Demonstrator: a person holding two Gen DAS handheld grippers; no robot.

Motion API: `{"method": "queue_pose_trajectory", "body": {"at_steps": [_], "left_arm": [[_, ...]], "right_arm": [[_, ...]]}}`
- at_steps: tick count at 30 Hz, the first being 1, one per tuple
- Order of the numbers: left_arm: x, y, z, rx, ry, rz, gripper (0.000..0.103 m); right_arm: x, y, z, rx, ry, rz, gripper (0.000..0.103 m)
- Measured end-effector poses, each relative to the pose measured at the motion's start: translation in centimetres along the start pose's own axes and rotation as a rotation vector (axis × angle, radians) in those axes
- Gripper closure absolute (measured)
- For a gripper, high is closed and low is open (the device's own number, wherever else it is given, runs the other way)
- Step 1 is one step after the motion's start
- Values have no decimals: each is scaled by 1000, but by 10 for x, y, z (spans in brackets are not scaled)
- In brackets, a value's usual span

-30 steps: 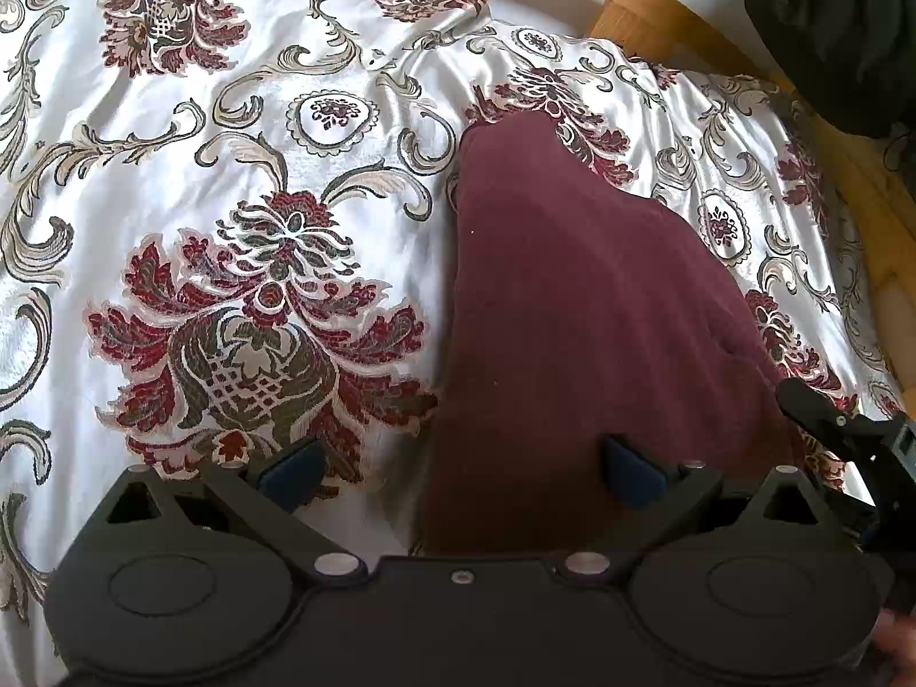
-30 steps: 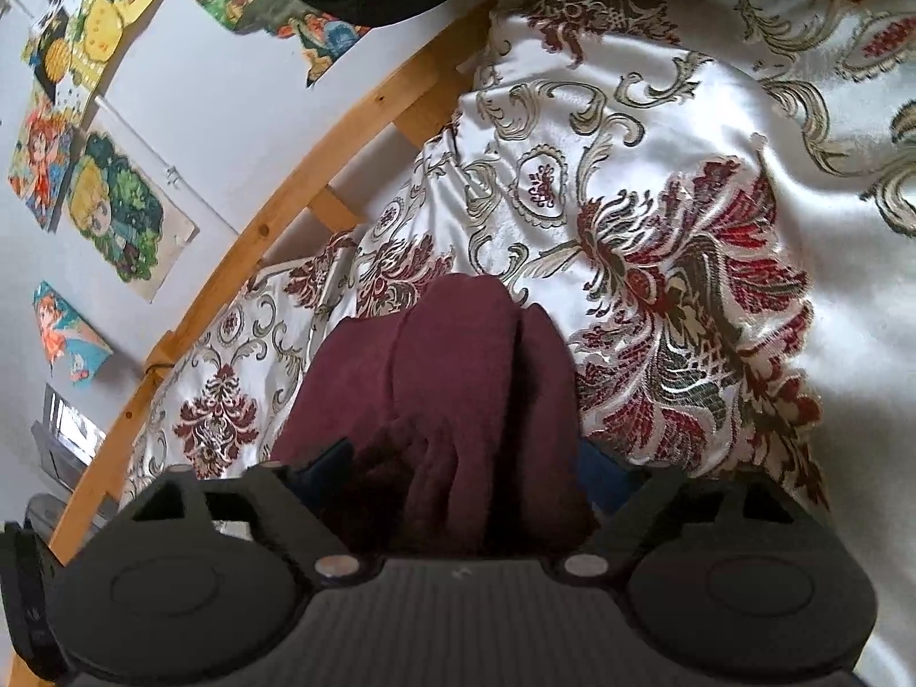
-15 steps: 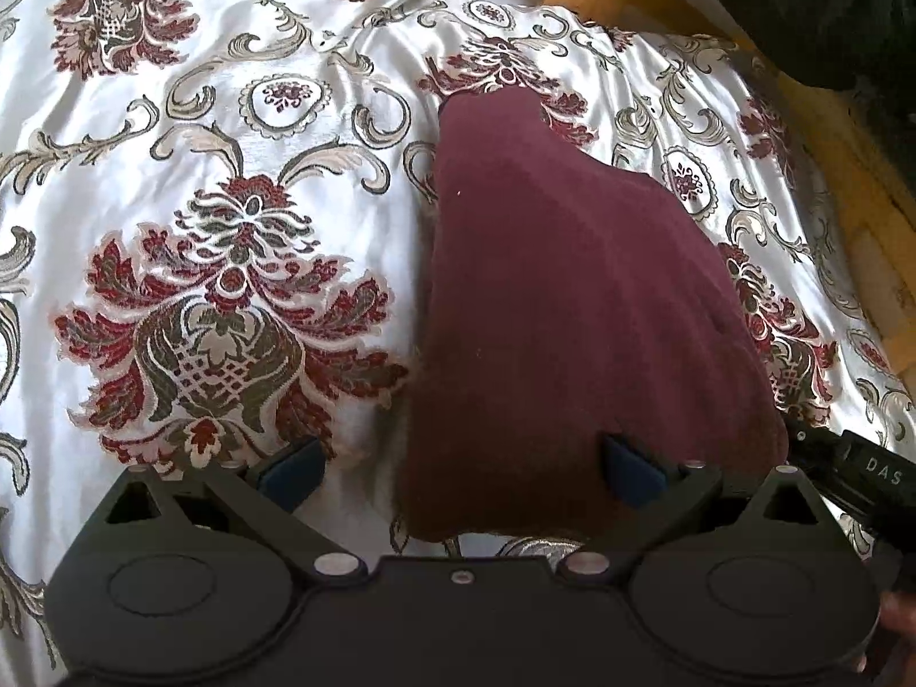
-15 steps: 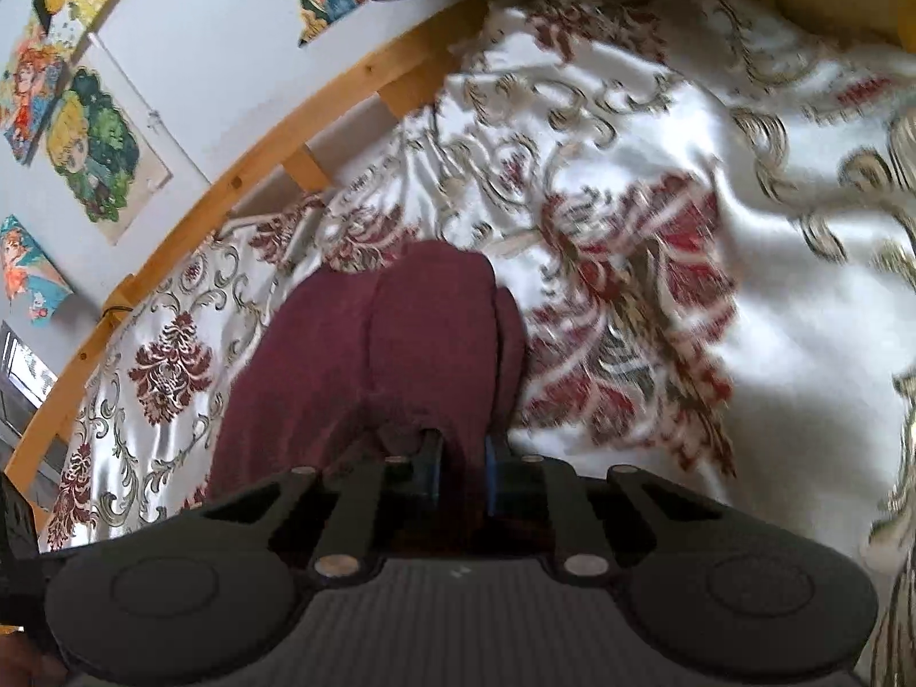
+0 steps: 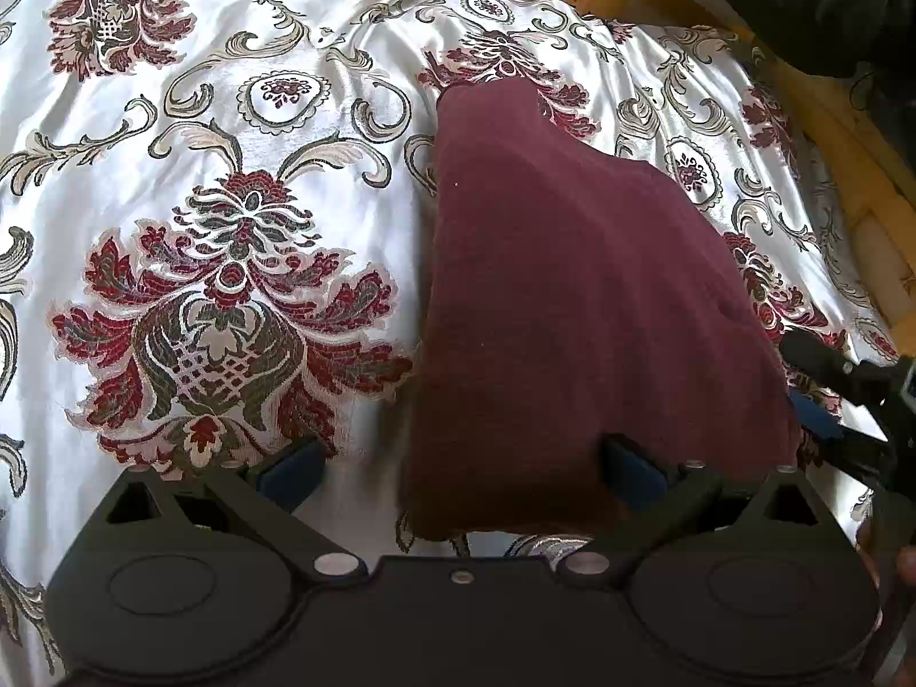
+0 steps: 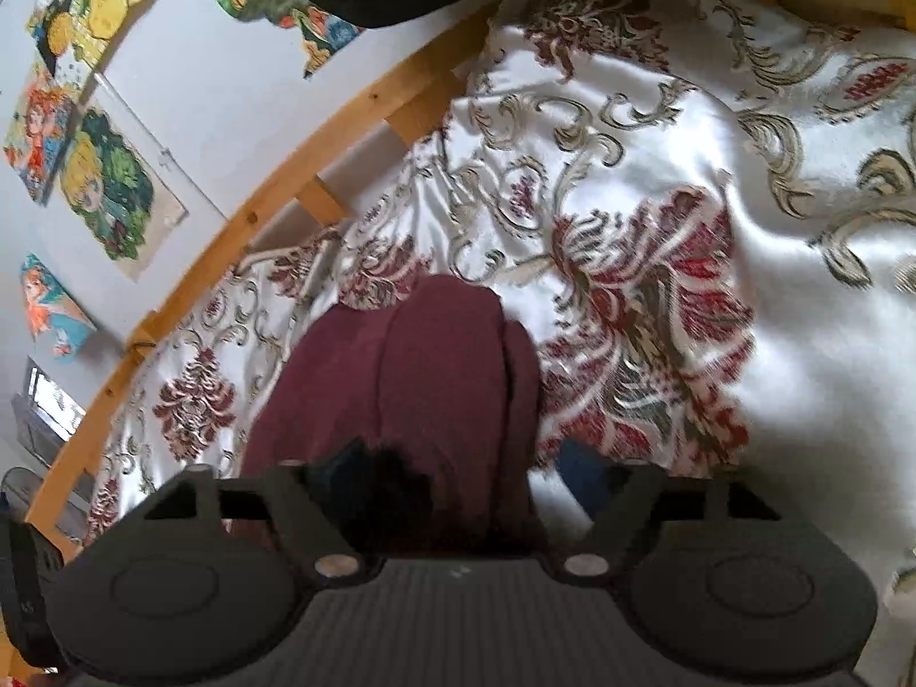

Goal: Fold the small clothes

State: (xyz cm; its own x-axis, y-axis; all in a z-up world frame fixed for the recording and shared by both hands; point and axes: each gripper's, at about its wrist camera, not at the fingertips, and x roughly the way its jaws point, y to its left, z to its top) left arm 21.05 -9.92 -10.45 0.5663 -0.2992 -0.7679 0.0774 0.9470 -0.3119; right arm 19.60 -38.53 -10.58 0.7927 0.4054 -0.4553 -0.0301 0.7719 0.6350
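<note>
A dark red garment (image 5: 578,309) lies folded on the bedspread (image 5: 217,183), a shiny white cover with red and grey flower patterns, and everything else sits in relation to that cloth. It rests close to the wooden bed rail (image 6: 286,194), with a strip of patterned cover between the two.

The left gripper (image 5: 458,466) hangs over the near edge of the garment with its fingers spread wide. One blue pad (image 5: 289,466) sits over bare bedspread just beside the cloth; the other is above the cloth itself. Nothing is pinched between them.

The right gripper (image 6: 461,469) is at the garment's other side. Its jaws have just been opening and now stand wide apart, with the folded edge of the cloth lying loosely between them and neither pad pressing it. In the left view the same tool shows as a dark finger (image 5: 824,363) at the cloth's far right corner.

Beyond the rail, colourful pictures (image 6: 109,194) hang on the pale wall (image 6: 229,86). A dark shape fills the top corner above the cloth; I cannot tell what it is.
</note>
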Motion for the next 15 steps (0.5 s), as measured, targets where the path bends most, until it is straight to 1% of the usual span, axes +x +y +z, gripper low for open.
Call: {"method": "queue_pose_trajectory", "body": {"at_steps": [6,10,12,13,15], "left_arm": [[0,0,0,1,-2,2,1],[0,2,1,1,0,-5,1],[-1,3,4,0,5,-16,1],[-2,4,6,-1,5,-29,1],[-5,6,11,-7,-10,-66,1]], "right_arm": [[20,-4,8,-40,-24,-9,14],[37,-8,14,-86,-46,16,14],[45,-9,14,-95,-45,28,22],[48,-10,15,-92,-36,28,31],[51,-13,14,-65,-28,46,35]]}}
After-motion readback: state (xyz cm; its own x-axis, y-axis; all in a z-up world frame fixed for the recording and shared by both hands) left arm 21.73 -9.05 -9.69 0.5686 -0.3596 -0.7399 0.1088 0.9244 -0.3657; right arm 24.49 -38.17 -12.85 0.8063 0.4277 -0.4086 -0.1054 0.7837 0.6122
